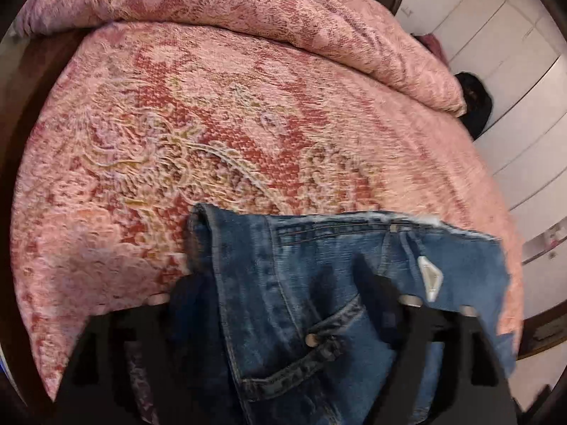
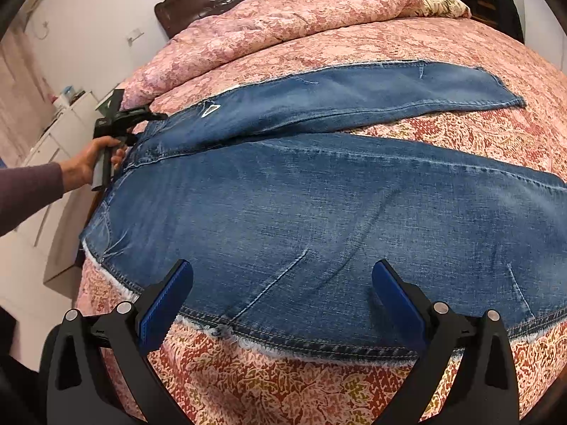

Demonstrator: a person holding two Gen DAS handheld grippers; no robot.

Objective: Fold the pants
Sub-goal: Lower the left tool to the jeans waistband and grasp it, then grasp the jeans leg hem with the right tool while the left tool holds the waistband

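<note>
The blue jeans (image 2: 319, 191) lie spread flat on the pink bedspread (image 2: 354, 389), 2 legs apart. The right gripper (image 2: 283, 283) hovers over the near hem, jaws wide apart. The left gripper (image 1: 280, 283) is clamped on the waistband at the far left.

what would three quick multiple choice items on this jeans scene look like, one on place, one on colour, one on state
1. Where do the jeans lie?
A. on a wooden floor
B. on the pink bedspread
C. over a chair

2. What colour are the pads of the right gripper?
A. blue
B. red
C. white

3. How does the right gripper stand?
A. shut on the hem
B. open over the denim
C. shut on a pillow

Answers: 1 B, patterned pink cover shows all round the denim; 2 A, both inner faces are blue; 3 B, its fingers stand wide apart with nothing pinched.
</note>
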